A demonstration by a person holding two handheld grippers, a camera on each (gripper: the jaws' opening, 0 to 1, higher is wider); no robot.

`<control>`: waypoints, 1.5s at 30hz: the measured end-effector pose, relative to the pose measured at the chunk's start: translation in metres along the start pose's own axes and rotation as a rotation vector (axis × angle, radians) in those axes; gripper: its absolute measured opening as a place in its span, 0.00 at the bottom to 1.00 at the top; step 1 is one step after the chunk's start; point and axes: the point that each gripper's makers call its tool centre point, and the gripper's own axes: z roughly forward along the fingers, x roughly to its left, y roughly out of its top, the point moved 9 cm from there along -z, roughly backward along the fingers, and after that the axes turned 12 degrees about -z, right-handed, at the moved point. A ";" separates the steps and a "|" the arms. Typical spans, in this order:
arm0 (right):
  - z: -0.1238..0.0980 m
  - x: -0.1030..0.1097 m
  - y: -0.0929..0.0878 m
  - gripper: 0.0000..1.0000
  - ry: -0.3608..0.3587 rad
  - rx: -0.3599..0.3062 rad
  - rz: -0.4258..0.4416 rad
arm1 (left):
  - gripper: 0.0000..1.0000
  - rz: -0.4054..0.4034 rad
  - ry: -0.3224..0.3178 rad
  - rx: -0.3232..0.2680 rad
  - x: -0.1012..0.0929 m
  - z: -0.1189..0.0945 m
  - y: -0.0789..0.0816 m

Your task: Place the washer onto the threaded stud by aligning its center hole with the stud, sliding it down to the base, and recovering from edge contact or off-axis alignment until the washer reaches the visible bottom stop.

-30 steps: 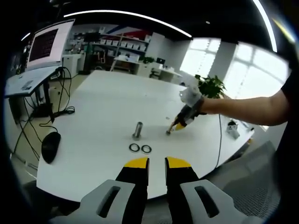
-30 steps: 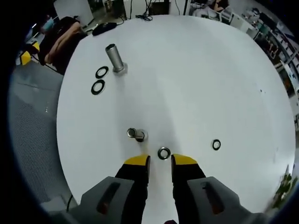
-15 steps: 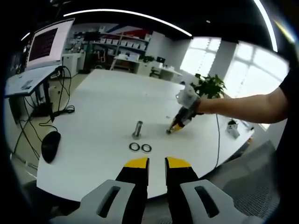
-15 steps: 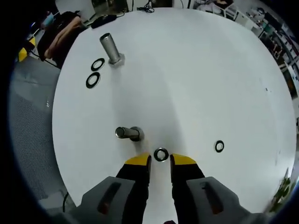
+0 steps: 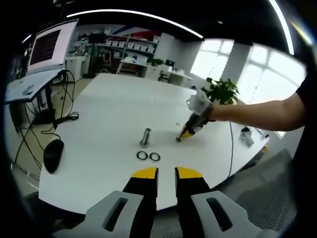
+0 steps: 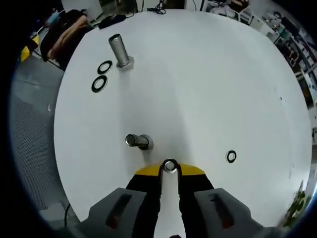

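**A small ring held between yellow tips**

In the right gripper view, the right gripper (image 6: 170, 170) is low over the big white table (image 6: 213, 74). Its two yellow tips are pressed in close on a little metal washer (image 6: 170, 165), which sits right between them. Just beside it, up and to the left, is a short metal stud (image 6: 137, 141) standing on the table. The washer is not on the stud. Another small washer (image 6: 231, 156) lies off to the right, well apart. Far up the table is a taller metal post (image 6: 119, 50) with two black rings (image 6: 101, 76) next to it.

In the left gripper view, the left gripper (image 5: 166, 173) hangs back near the table edge. Its yellow tips have a small gap between them and hold nothing. A person's arm (image 5: 257, 113) reaches in from the right.
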 end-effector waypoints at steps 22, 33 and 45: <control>-0.036 0.013 0.007 0.14 -0.033 -0.098 0.024 | 0.11 0.003 -0.003 -0.008 0.000 -0.001 0.000; -0.051 0.016 0.014 0.14 -0.056 -0.129 0.007 | 0.11 0.003 -0.006 -0.014 -0.001 -0.001 0.000; -0.054 0.020 0.027 0.14 -0.048 -0.150 -0.021 | 0.11 0.002 -0.008 -0.019 0.000 -0.001 0.000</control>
